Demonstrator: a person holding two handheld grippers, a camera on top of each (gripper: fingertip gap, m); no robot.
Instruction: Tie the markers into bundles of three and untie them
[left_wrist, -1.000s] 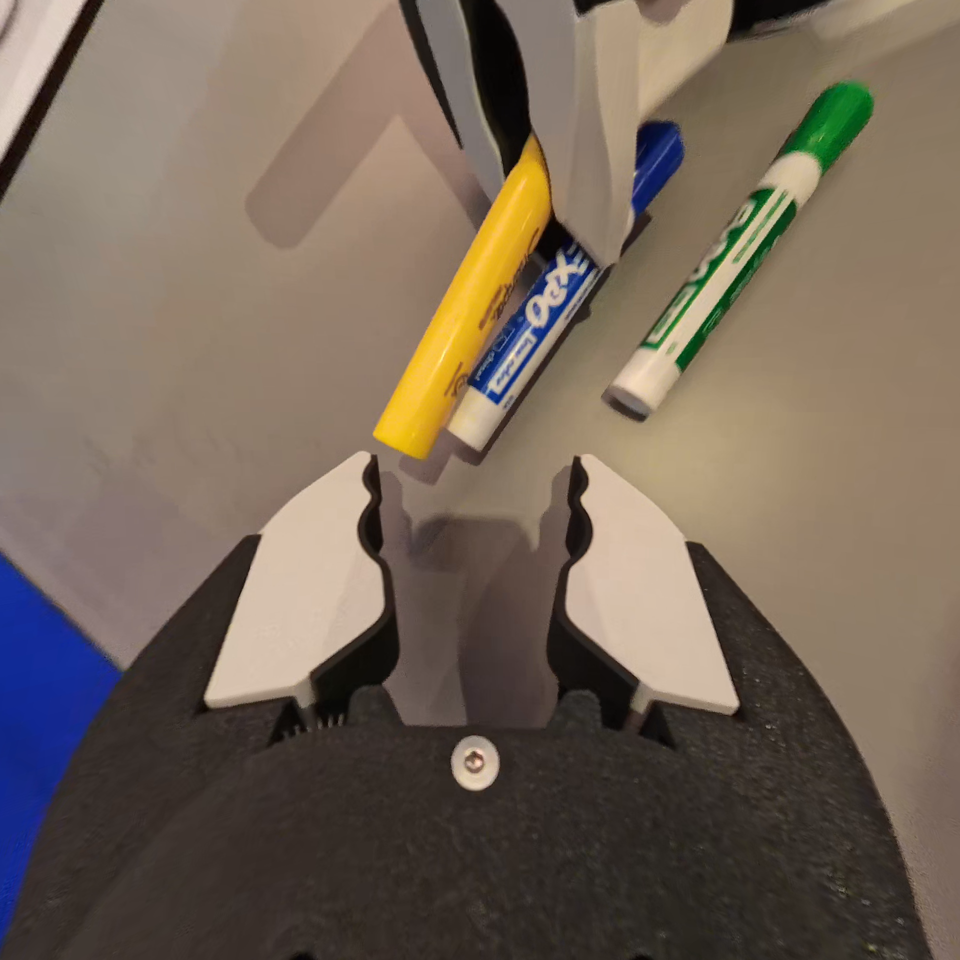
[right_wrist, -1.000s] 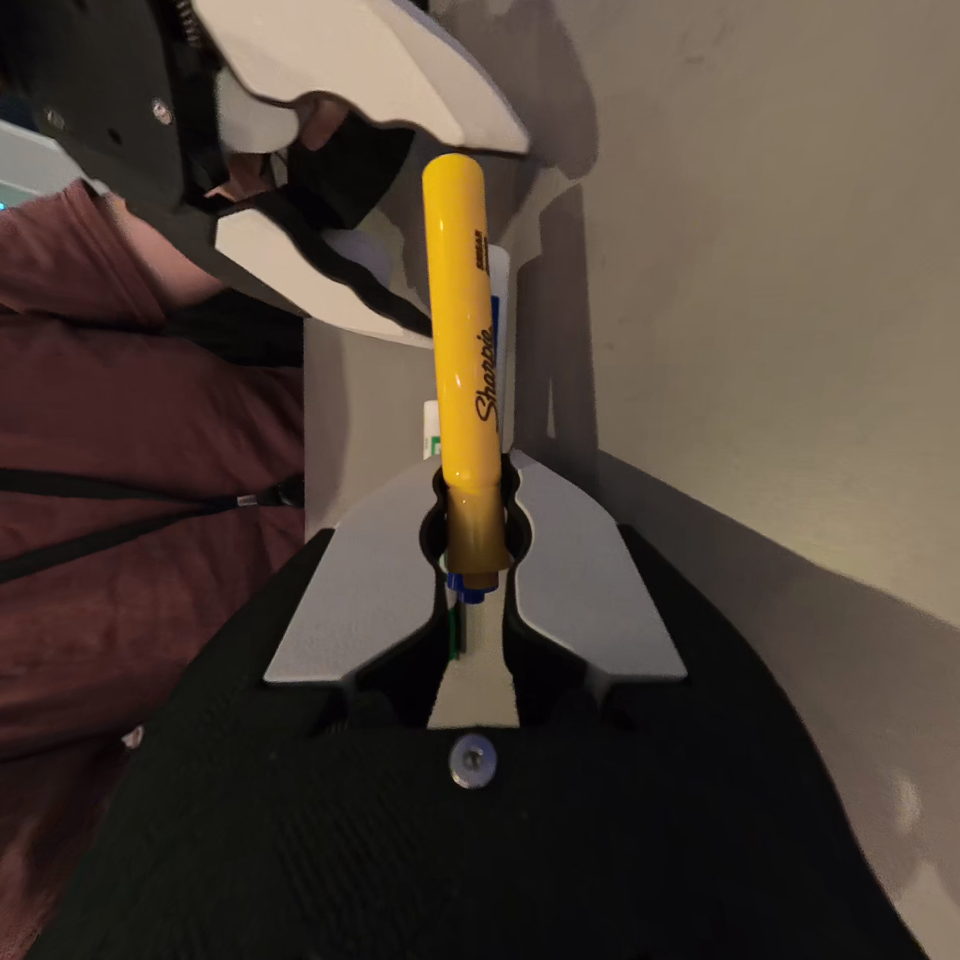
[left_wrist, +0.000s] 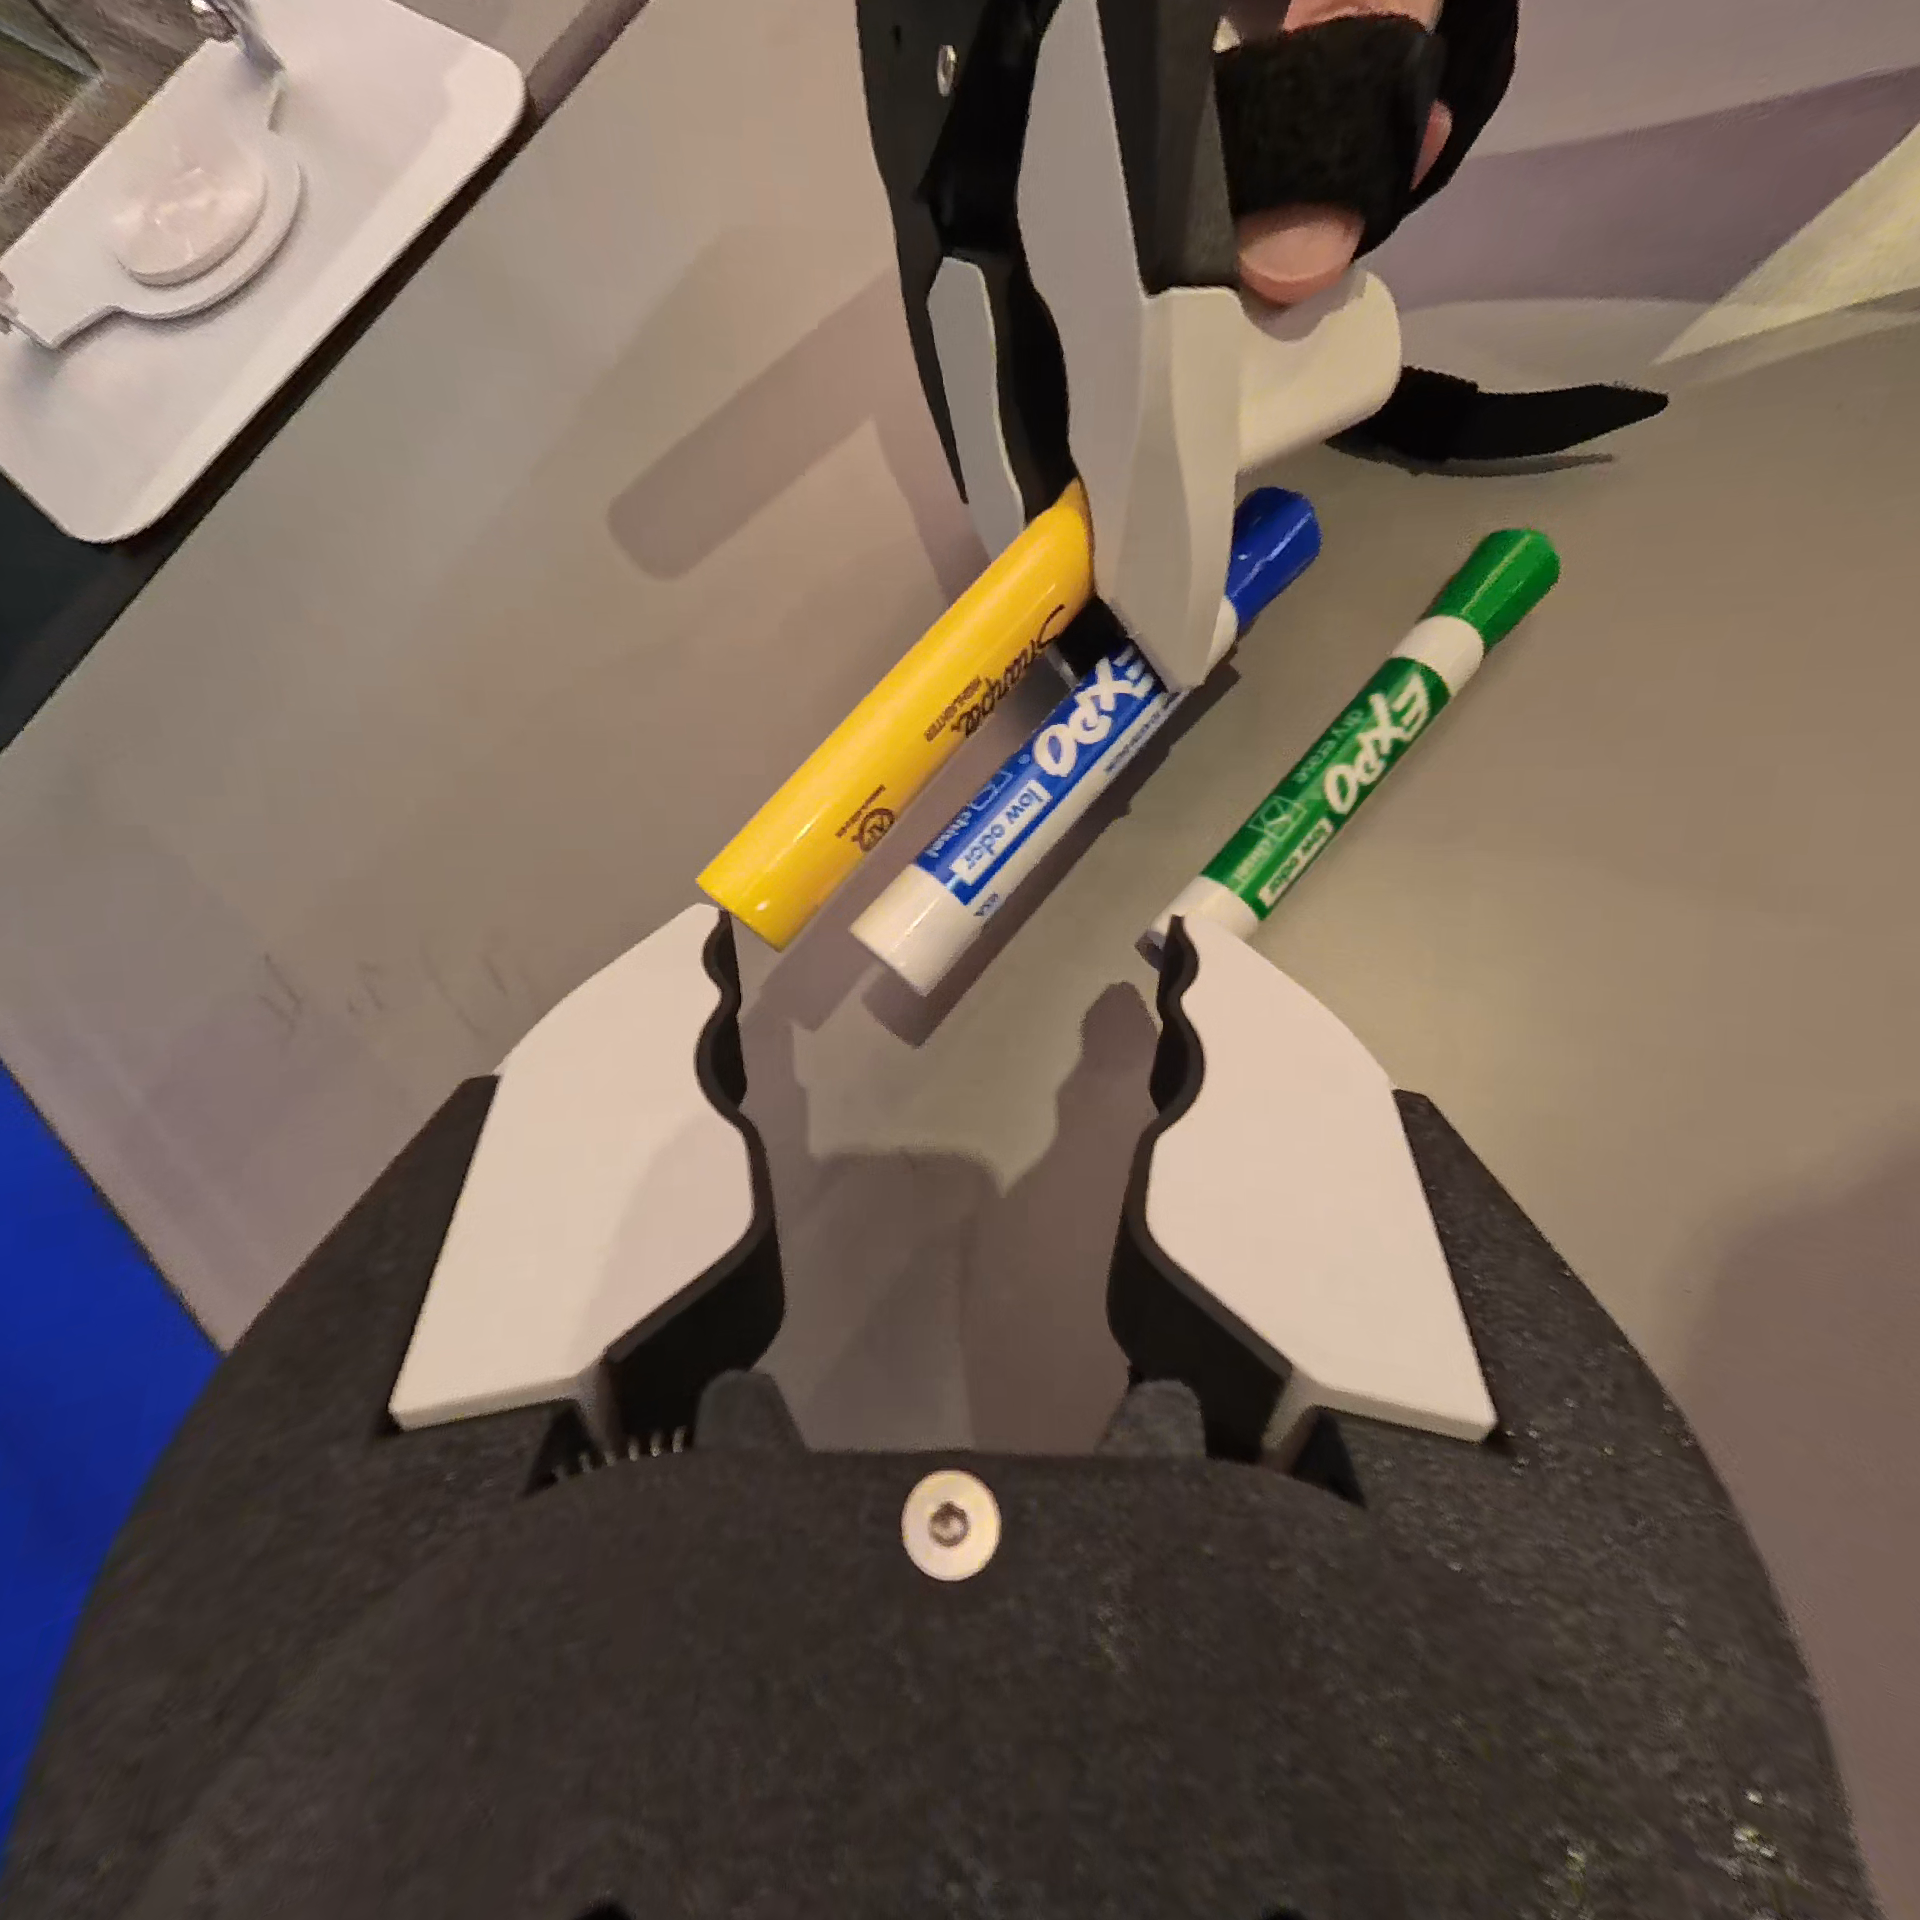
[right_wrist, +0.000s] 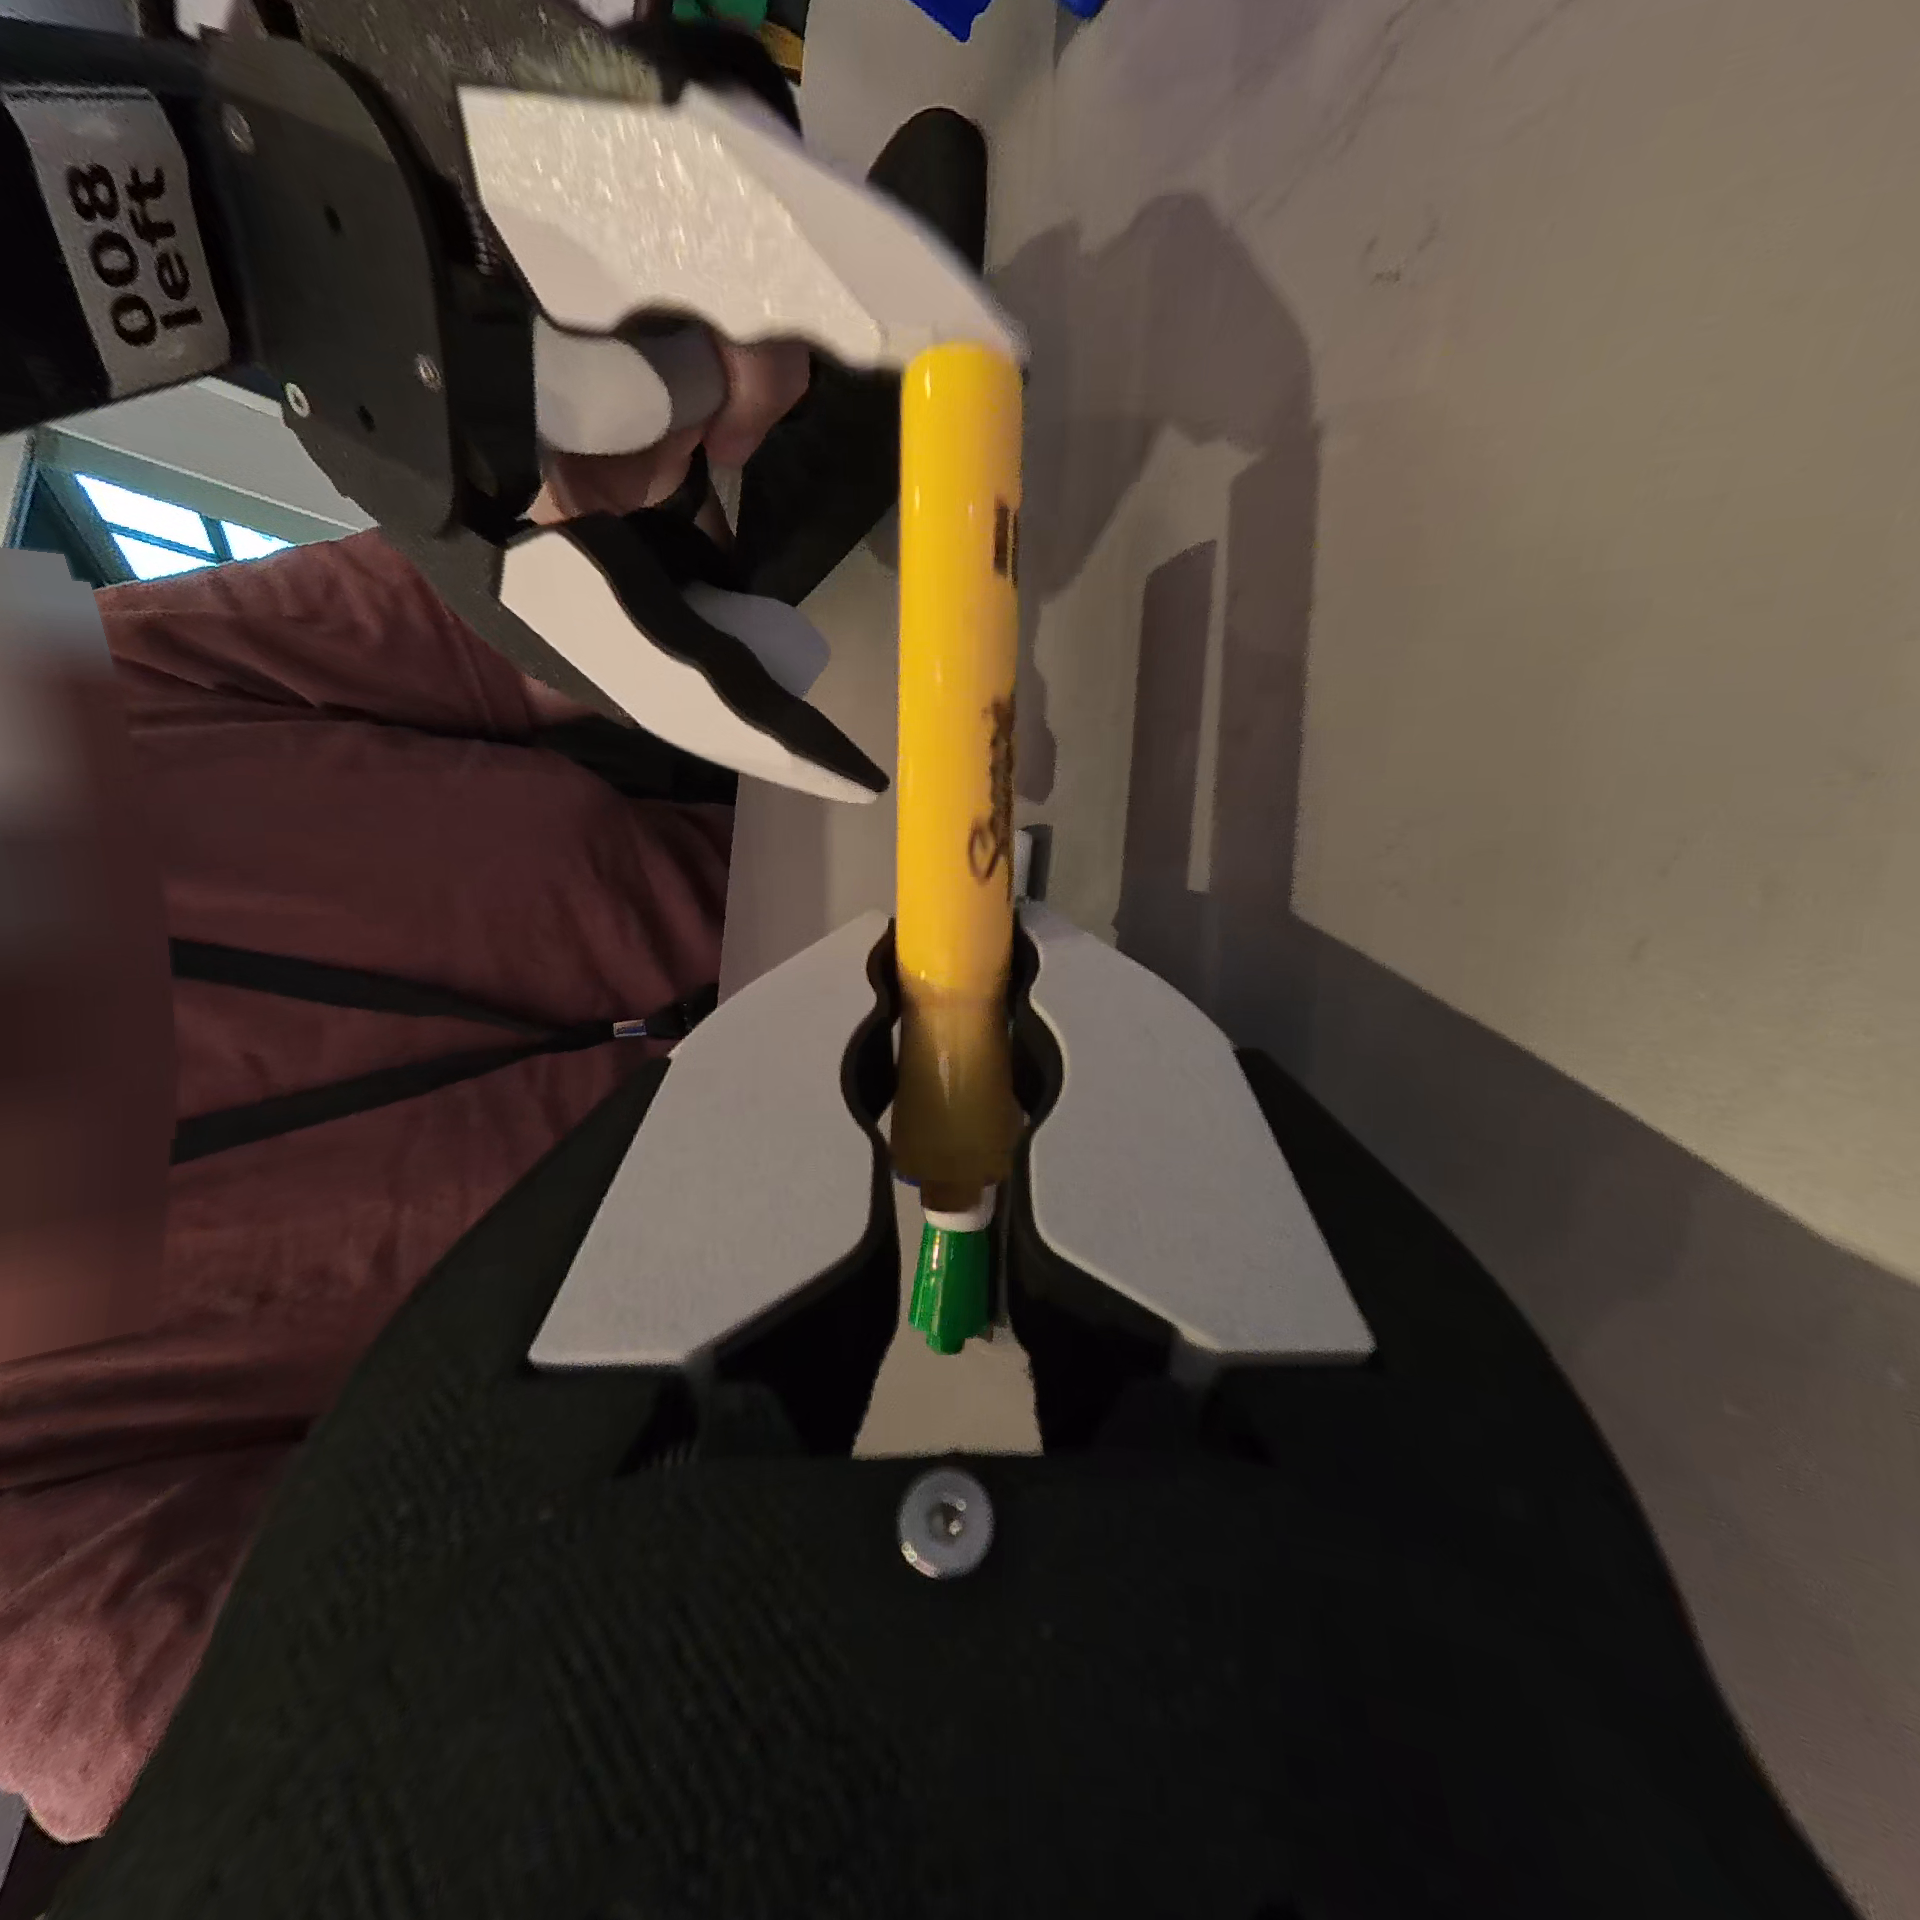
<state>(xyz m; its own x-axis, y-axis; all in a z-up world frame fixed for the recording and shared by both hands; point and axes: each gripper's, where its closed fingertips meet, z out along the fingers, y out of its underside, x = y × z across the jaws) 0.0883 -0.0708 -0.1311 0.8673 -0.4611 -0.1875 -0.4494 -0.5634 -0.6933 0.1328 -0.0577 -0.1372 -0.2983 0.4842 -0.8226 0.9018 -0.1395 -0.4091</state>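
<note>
The yellow highlighter (left_wrist: 914, 717) is being pinched near its cap end by the right gripper (left_wrist: 1127, 623), whose jaws are pressing together on it, and its free end is pointing toward the left gripper (left_wrist: 940, 951), whose jaws are standing spread with nothing between them. The blue dry-erase marker (left_wrist: 1049, 779) is lying just beside the highlighter, touching or nearly touching it, its blue cap showing past the right gripper's finger; whether that marker is also caught in the pinch cannot be told. The green dry-erase marker (left_wrist: 1361, 748) is lying on the far side of the blue one from the highlighter, apart from both, flat on the grey tabletop (left_wrist: 416, 675). The likely trouble is slipping: the highlighter's barrel is smooth, glossy and round, and it is being held at one end only, so it may pivot or slide out as the free end is being taken. The blue marker, round as well, may roll away from the highlighter on the smooth matte top if nudged. No band or tie is showing, so bundling looks not yet done. The gripper fingers are pale, hard and notched, set in rough black bodies. A white tray (left_wrist: 343, 197) is sitting well away from the highlighter, by the table's edge.
</note>
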